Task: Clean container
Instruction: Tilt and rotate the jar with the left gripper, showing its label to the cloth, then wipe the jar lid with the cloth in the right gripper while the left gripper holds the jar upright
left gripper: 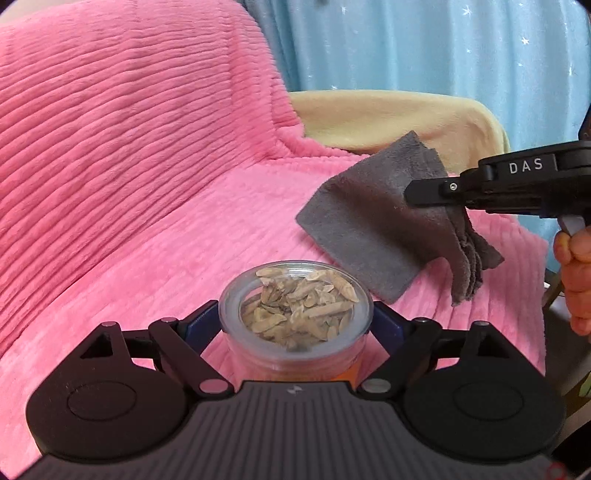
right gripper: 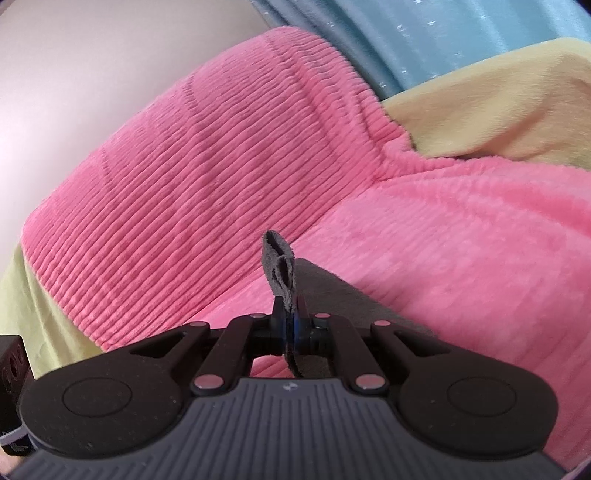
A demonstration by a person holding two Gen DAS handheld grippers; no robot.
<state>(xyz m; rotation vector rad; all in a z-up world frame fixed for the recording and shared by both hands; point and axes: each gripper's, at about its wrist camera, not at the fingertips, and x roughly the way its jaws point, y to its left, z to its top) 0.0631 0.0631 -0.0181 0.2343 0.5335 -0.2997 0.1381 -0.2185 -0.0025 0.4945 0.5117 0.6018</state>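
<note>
- Blue-padded fingers [left gripper: 205,325] of the left gripper [left gripper: 295,325] press against both sides of the clear container [left gripper: 295,310] in the left wrist view, clamped just under its rim.
- Held upright above the pink ribbed blanket [left gripper: 129,166], the container has a transparent lid through which pale dried slices [left gripper: 303,302] show; an orange band is visible low on its wall.
- Up and to the right, the right gripper [left gripper: 417,192] reaches in from the frame edge, pinching a folded grey cloth [left gripper: 373,225] that hangs above the blanket, close to the container but not touching it.
- A person's hand [left gripper: 576,273] grips that tool's handle at the far right.
- Behind lie a yellow cover [left gripper: 388,118] and a blue curtain [left gripper: 443,48] with small stars.
- From the right wrist view, the right gripper's [right gripper: 291,325] fingers are squeezed nearly together on the grey cloth [right gripper: 280,266], whose folded edge sticks up past the tips while the rest drapes down to the right.
- Beyond it lie the pink blanket [right gripper: 184,166], the yellow cover [right gripper: 498,110] and the curtain [right gripper: 406,33]; the container is out of this view.
</note>
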